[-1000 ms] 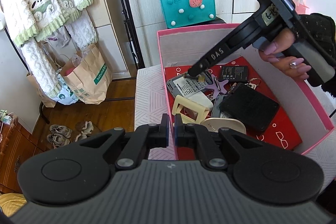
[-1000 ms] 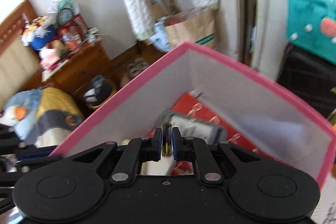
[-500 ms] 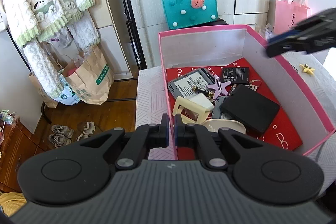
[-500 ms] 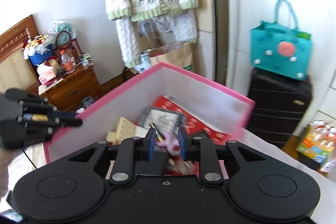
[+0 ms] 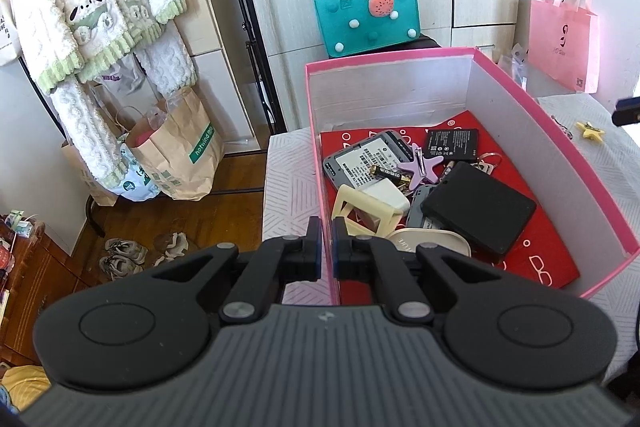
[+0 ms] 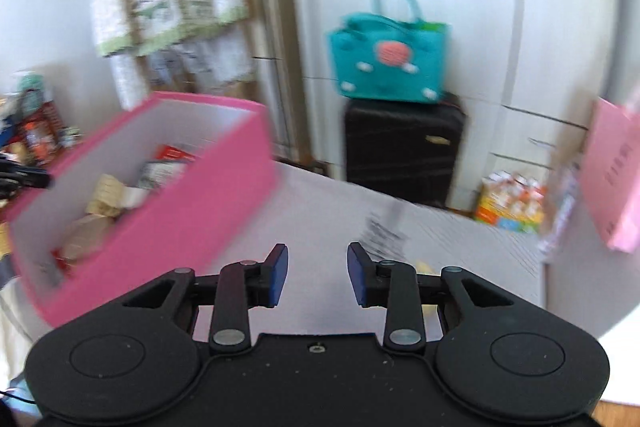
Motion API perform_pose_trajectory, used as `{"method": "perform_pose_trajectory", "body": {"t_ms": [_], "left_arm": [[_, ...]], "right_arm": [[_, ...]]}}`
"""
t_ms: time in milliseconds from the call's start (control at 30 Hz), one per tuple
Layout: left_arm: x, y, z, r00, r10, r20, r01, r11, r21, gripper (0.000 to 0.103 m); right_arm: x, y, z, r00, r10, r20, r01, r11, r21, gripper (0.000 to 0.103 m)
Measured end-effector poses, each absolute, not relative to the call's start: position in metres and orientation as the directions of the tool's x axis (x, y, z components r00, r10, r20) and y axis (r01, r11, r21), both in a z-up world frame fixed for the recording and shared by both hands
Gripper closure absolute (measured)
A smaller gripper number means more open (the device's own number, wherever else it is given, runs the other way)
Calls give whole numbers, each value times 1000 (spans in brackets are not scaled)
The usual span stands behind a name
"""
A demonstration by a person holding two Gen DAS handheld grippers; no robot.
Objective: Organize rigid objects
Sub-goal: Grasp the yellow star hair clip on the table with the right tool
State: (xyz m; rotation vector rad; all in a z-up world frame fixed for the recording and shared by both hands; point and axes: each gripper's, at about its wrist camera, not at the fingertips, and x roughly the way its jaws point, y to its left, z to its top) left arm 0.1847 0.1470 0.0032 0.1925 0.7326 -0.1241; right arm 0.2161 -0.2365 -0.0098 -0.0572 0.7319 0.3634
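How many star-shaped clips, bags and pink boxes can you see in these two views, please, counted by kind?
Star-shaped clips: 2, the purple star clip in the box and the yellow star clip on the table.
Bags: 3, the teal handbag, the pink gift bag and the brown paper bag.
Pink boxes: 1, the pink box.
Total: 6

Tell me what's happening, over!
Left claw shut on the pink box wall. Right claw empty, jaws just opening, outside the box. Battery in the box. Yellow star on the table, nothing blocking.
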Motion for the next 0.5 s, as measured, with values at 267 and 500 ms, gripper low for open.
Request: {"method": "perform_pose_trajectory", "body": {"t_ms": [267, 500], "left_arm": [[184, 147, 3, 739, -44, -673, 166, 979, 119, 99], [184, 147, 4, 738, -43, -673, 165, 979, 118, 99]], "right_arm": [[226, -269, -61, 688, 211, -695, -230, 971, 67, 54], [244, -282, -85, 692, 166, -702, -181, 982, 53, 44]]}}
